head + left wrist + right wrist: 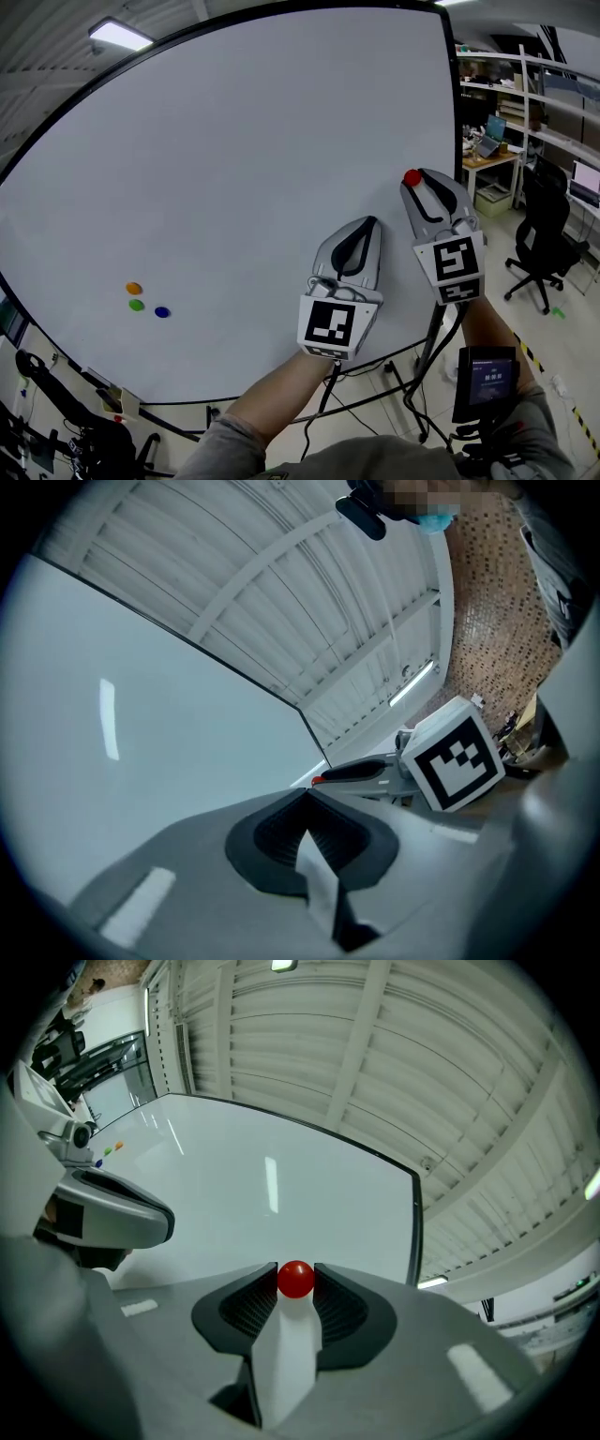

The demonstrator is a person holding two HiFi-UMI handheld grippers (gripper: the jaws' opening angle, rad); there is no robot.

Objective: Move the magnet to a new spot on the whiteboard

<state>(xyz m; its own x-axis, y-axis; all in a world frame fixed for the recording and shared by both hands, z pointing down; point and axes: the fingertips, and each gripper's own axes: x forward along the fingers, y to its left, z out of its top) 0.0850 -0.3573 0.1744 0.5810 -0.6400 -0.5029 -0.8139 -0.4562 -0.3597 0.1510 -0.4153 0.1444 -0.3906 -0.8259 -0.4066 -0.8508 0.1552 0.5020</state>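
A lab-like workroom: right of the large white whiteboard (234, 187) stand white metal shelves (528, 94) and a black swivel office chair (546, 230).

The whiteboard (234, 141) runs off the head view at 9 o'clock. In the left gripper view, only a sliver of red magnet (318, 780) clears the right gripper (328, 773).

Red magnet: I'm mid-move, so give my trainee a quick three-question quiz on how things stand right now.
1. True or false: the red magnet sits among the coloured magnets on the whiteboard.
2. What grips the red magnet? A: a bare hand. B: the right tongs. C: nothing.
3. Fill in: ___ coloured magnets sit at the whiteboard's lower left in the head view.

Key: 1 false; 2 B; 3 three.
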